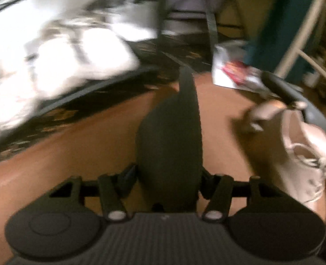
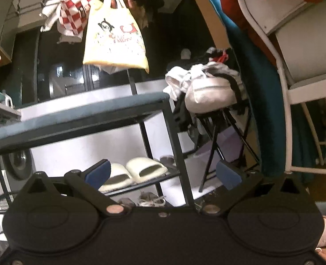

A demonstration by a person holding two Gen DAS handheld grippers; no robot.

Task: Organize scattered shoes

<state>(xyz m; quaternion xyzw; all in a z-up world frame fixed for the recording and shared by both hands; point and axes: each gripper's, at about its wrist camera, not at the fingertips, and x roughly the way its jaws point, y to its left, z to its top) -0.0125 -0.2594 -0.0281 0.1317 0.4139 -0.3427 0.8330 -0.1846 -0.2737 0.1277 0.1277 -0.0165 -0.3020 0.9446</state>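
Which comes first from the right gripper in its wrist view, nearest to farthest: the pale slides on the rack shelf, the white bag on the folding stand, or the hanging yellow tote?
1. Pale slides: on the rack shelf just beyond the right gripper, low centre.
2. White bag: on the folding stand, higher and to the right.
3. Yellow tote: hanging high, upper centre-left, farthest back.

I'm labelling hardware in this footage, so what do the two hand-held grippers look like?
Both are matte black plastic. The left hand-held gripper shows a ribbed body, two round side housings, silver pivot screws and dark fingers. The right hand-held gripper has the same round housings and coppery pivot screws, but its fingers carry blue pads. No cables or sleeves are visible.
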